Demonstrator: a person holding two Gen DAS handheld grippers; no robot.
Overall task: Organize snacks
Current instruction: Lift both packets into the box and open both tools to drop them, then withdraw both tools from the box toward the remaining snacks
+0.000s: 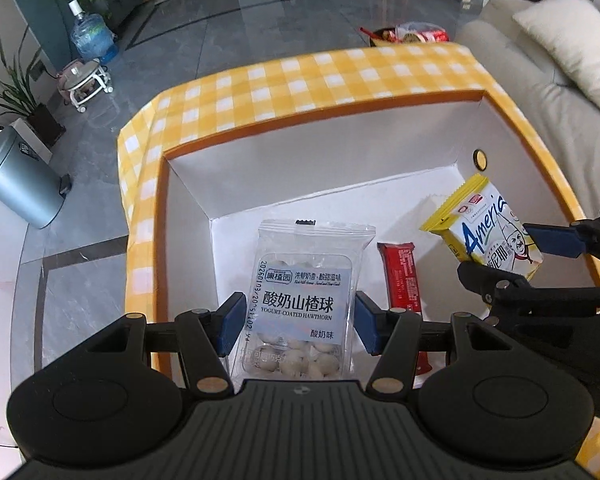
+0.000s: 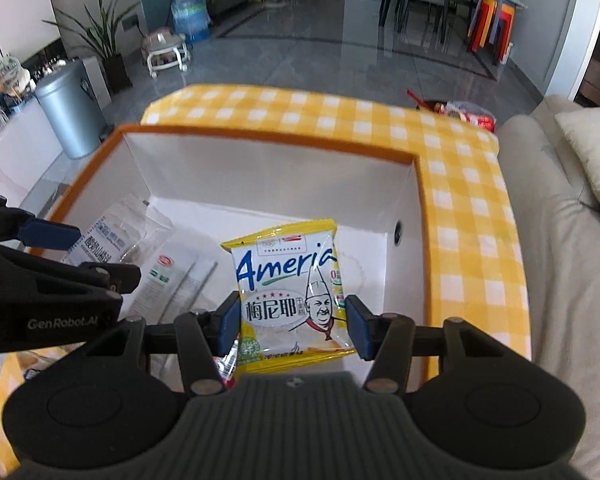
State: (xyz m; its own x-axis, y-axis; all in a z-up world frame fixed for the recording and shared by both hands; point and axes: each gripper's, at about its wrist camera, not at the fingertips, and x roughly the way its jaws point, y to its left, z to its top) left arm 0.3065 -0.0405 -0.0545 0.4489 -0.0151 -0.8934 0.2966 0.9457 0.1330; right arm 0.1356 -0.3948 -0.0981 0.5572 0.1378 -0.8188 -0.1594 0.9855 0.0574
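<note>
My left gripper (image 1: 300, 326) is shut on a clear pack of yogurt-coated hawthorn balls (image 1: 304, 304) and holds it over the white inside of an orange-rimmed box (image 1: 260, 168). My right gripper (image 2: 290, 326) is shut on a yellow Ameria snack bag (image 2: 290, 288) over the same box (image 2: 268, 176). In the left wrist view the right gripper (image 1: 540, 252) shows at the right edge with the yellow bag (image 1: 484, 224). In the right wrist view the left gripper (image 2: 60, 248) shows at the left with the clear pack (image 2: 116, 236). A red wrapped bar (image 1: 402, 276) lies on the box floor.
The box sits on a table with a yellow checked cloth (image 1: 300, 84). A white flat packet (image 2: 172, 280) lies in the box. A bowl with red packets (image 1: 412, 34) sits at the table's far edge. A beige sofa (image 2: 560, 200) is on the right. A grey bin (image 1: 16, 176) stands on the floor.
</note>
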